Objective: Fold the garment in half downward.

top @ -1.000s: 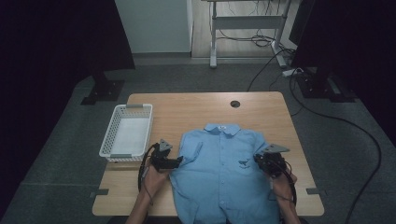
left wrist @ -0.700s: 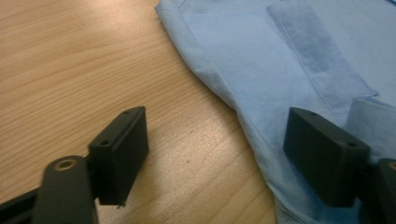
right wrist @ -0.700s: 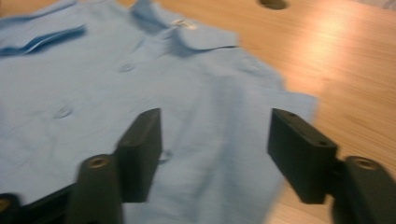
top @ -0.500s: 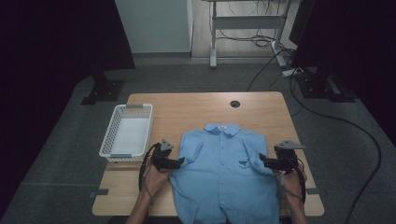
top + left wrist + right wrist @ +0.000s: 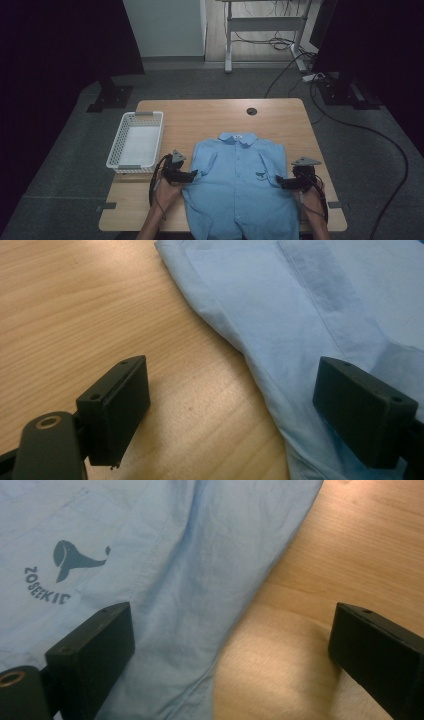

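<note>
A light blue short-sleeved shirt [image 5: 240, 190] lies flat, front up, collar away from me, on the wooden table [image 5: 210, 120]. My left gripper [image 5: 192, 175] sits at the shirt's left side. Its jaws have just been opening and now stand wide, one over bare wood [image 5: 75, 300], the other over the shirt's edge [image 5: 300, 305]; nothing is pinched by this gripper [image 5: 235, 385]. My right gripper [image 5: 281, 184] rests at the shirt's right side. Its jaws have also just been opening. This gripper [image 5: 235, 630] straddles the cloth's edge [image 5: 175, 555] without pressing it, near a printed whale logo [image 5: 65, 570].
A white mesh basket [image 5: 116, 162] stands at the table's left edge, beside my left hand. A round cable hole [image 5: 251, 111] sits near the far edge. Bare wood runs between the collar and the far edge. Cables cross the floor to the right.
My right gripper has shifted outward to the right and a little lower, and its jaws have spread apart. The left gripper has stayed where it was.
</note>
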`<action>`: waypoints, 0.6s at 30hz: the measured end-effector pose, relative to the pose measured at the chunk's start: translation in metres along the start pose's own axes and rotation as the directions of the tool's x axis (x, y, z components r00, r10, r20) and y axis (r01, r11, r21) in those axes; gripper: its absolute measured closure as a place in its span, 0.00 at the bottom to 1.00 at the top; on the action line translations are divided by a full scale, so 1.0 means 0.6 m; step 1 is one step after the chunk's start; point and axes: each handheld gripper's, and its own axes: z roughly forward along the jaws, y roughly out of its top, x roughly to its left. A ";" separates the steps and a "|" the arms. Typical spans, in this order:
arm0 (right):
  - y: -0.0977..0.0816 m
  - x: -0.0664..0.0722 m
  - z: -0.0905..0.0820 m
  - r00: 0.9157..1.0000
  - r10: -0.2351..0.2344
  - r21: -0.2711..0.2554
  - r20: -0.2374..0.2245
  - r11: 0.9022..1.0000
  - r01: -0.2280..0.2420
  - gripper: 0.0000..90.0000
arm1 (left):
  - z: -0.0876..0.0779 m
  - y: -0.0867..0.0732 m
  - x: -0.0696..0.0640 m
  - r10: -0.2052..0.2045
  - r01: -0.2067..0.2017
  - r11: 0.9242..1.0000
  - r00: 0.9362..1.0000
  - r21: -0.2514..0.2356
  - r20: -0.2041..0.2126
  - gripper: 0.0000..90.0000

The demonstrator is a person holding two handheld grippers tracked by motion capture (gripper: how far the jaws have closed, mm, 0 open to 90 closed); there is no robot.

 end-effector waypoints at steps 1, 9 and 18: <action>-0.002 0.002 -0.002 1.000 0.001 0.000 0.001 1.000 -0.001 0.05 | -0.002 -0.002 -0.002 0.001 -0.001 1.000 1.000 0.000 0.001 0.16; -0.026 0.028 -0.027 1.000 -0.012 -0.003 -0.014 1.000 0.012 0.07 | -0.027 -0.025 -0.015 -0.002 0.002 1.000 1.000 -0.002 -0.004 0.18; -0.057 0.063 -0.059 0.997 -0.053 -0.006 -0.057 0.999 0.053 0.08 | -0.066 -0.062 -0.042 0.003 -0.003 1.000 1.000 -0.001 0.000 0.19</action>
